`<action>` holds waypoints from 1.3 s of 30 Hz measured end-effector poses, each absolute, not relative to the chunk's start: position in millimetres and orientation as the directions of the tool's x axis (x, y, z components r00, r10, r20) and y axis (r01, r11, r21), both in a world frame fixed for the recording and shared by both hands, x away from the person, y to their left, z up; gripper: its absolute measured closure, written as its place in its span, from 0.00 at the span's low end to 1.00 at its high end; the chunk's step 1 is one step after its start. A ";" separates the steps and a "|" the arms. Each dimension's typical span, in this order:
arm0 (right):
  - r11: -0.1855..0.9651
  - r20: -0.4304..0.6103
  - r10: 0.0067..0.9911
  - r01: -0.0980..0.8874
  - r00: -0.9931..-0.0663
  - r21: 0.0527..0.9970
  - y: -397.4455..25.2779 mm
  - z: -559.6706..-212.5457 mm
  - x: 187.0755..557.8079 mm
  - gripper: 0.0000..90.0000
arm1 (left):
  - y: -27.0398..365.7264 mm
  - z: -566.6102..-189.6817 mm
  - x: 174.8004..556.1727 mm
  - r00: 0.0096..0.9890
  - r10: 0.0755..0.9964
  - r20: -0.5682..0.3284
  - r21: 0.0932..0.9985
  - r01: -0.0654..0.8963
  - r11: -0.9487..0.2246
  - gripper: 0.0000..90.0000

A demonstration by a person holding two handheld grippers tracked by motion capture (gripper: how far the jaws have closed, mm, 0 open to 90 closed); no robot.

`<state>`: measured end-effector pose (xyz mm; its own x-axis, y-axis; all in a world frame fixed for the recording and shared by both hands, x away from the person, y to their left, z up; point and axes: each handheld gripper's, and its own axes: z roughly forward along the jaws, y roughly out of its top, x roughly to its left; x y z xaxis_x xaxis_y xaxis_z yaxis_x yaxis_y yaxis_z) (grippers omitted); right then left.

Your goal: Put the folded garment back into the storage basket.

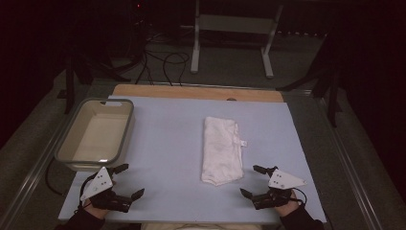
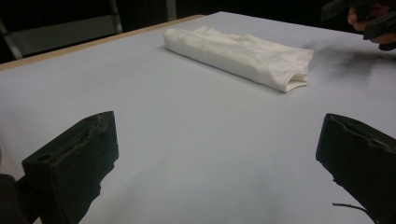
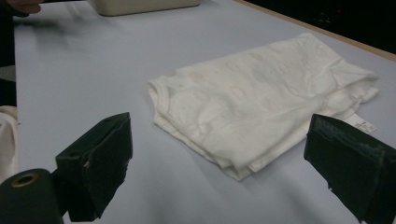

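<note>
A folded white garment [image 1: 220, 149] lies on the light blue mat [image 1: 172, 143], a little right of the middle, with a small label on its right side. My left gripper [image 1: 130, 181] rests open near the mat's front left corner, well apart from the cloth. Near the front right, my right gripper [image 1: 252, 180] is open too, just right of the garment's near end. In the left gripper view the folded garment [image 2: 243, 53] lies far ahead between the jaws. The right gripper view has the garment [image 3: 261, 102] close in front of the wide-apart jaws.
A grey-rimmed, cream plastic bin [image 1: 97, 132] stands empty at the mat's left edge, and its bottom edge [image 3: 140, 5] appears in the right gripper view. A wooden strip [image 1: 196, 92] runs along the far edge. Cables and a metal stand [image 1: 234, 28] lie on the floor beyond.
</note>
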<state>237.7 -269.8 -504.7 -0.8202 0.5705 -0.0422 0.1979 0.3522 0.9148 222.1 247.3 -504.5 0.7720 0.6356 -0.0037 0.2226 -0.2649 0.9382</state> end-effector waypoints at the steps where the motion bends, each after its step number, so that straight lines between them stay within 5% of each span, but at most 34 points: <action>1: 0.357 -0.049 0.566 0.191 -0.823 0.914 -269.6 -504.8 237.7 0.09 | 247.4 -504.7 222.3 0.771 0.637 -0.002 0.939 0.221 -0.265 0.00; 39: 0.337 -0.024 0.551 0.197 -0.834 0.921 -265.0 -463.2 223.4 0.09 | 232.9 -472.1 228.8 0.812 0.583 -0.002 0.947 0.190 -0.261 0.00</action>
<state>223.4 -265.0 -463.2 -0.8344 0.5506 -0.0237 0.1966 0.3374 0.9206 228.8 232.9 -472.1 0.8124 0.5831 -0.0021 0.1895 -0.2606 0.9467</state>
